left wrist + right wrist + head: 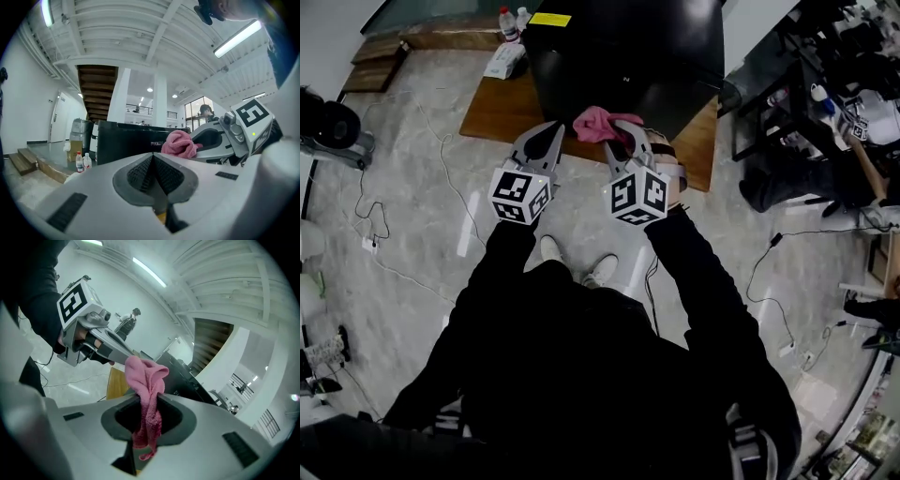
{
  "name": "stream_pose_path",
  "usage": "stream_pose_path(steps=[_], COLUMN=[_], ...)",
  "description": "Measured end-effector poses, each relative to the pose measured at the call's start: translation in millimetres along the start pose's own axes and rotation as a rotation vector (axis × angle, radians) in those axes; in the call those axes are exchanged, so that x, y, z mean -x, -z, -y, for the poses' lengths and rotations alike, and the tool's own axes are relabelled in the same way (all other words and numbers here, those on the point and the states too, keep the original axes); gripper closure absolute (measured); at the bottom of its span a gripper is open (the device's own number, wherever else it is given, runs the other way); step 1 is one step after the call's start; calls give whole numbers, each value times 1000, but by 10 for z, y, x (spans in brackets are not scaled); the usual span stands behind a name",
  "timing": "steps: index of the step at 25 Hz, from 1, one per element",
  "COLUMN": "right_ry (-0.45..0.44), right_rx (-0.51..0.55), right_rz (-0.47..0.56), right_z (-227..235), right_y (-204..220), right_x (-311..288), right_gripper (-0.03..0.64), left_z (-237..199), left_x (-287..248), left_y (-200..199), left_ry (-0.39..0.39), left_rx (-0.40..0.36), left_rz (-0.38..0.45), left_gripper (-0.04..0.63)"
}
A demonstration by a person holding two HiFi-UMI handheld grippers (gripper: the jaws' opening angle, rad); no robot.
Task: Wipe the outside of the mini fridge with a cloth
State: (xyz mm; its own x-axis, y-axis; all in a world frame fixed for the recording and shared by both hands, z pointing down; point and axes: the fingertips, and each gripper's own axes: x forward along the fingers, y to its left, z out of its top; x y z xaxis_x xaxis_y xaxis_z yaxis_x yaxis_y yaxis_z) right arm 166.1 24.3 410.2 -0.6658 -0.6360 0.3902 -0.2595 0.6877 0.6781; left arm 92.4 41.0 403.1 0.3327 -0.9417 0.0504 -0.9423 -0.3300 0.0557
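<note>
With left tool (153,160) clenched empty and right tool (146,401) clamped on crumpled pink terry cloth (594,125), held near black box-shaped mini fridge (628,56) on brown wooden worktop (497,112); fridge rear cut off.

Both arms reach forward, left hand-held gripper (552,130) jaws together, right hand-held gripper (622,132) pinching cloth (594,123).

You hold two grippers: left gripper (550,131), right gripper (624,131). You've got one pink cloth (594,124), one mini fridge (628,56), one wooden platform (500,109), two bottles (507,23) (523,16).
</note>
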Motion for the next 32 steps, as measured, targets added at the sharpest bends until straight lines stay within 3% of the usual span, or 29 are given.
stream_pose_path(steps=[6,14,19,27,32], right_ry=[58,144,244,260,267], right_rx=[60,90,132,155,186], right_rz=[9,-62,-64,-193,-221], right_z=[109,243,369,396,300], right_y=[-506,-895,-1167,-1013,-853], right_x=[-193,-852,-1154,-1550,-1764], right_gripper=[538,537,535,535,535], left_z=[-459,-1090,-1445,-1630,-1733], left_x=[105,17,-44,-86,-197], left_y=[-328,-492,-563,-596,-510], left_ry=[-1,76,123,185,183], left_rx=[15,-34,-22,-16,-16], left_rz=[44,71,99,115,111], left_gripper=[589,589,589,589,589])
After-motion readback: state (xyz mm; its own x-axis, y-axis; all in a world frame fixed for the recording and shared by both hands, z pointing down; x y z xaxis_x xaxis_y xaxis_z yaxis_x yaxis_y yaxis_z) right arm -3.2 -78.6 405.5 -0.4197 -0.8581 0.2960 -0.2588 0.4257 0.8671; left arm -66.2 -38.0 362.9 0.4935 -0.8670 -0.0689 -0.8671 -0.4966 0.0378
